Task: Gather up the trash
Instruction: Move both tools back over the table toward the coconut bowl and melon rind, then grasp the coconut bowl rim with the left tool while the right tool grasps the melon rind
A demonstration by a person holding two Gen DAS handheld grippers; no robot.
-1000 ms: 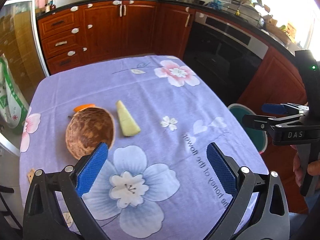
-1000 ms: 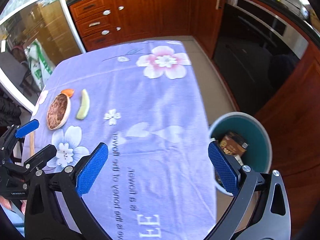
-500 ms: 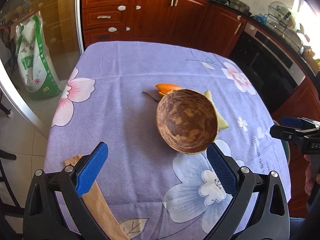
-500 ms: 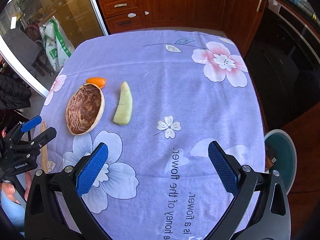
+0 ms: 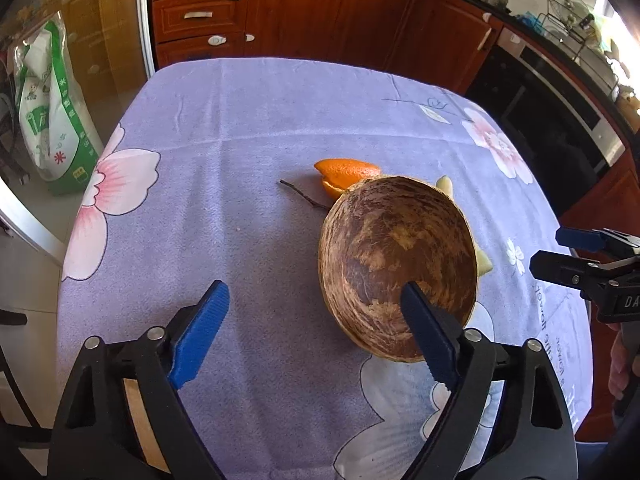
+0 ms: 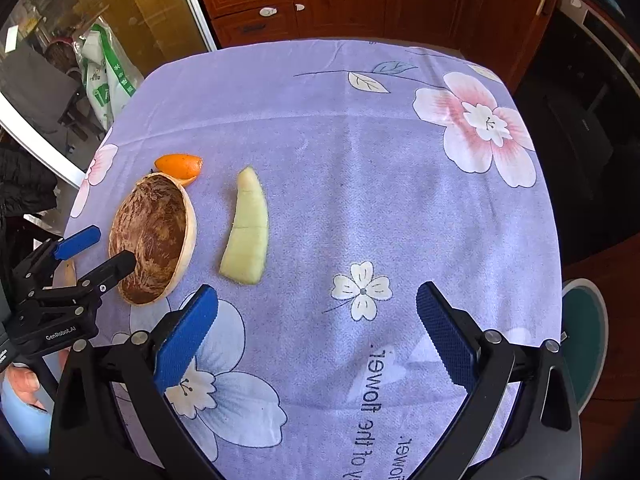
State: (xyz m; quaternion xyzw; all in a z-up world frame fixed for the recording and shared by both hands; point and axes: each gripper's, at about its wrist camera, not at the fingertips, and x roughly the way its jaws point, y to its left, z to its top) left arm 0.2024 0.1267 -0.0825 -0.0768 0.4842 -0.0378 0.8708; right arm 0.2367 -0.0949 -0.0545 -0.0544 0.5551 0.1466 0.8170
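While both jaws gape, only the right wrist view shows the melon rind (image 6: 246, 228) whole, bin (image 6: 584, 336) too.

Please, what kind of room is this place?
Most likely a home kitchen: wooden cabinets line the wall, a built-in oven sits under the counter, and a dish rack stands on top.
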